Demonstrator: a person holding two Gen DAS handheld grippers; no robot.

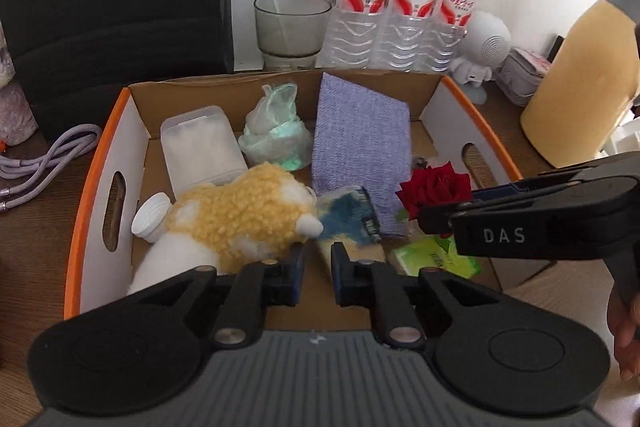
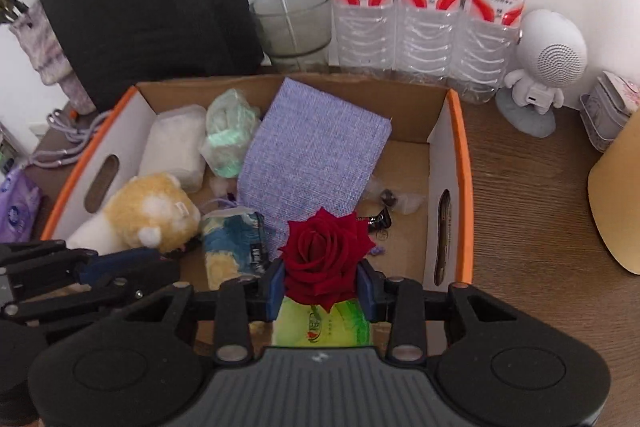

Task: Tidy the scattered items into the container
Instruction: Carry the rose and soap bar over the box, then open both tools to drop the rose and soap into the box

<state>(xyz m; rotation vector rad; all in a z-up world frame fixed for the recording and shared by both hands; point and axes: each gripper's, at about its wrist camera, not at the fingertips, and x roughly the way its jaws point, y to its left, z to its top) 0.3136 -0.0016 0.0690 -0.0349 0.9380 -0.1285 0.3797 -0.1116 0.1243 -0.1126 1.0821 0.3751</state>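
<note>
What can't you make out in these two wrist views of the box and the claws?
- Rose stem: right wrist view, hidden behind the bloom and the right claw.
- Green packet print: right wrist view, covered by the rose and the claw body.
- Small dark item on the box floor: too small to identify.
- Yellow jug: left wrist view, cut off by the right edge.
- Left claw: nothing visibly between its fingers.

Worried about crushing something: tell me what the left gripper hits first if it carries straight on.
Probably the blue-and-yellow pouch in the box, right beyond the left gripper; the plush lies just left. Depth is unclear.
</note>
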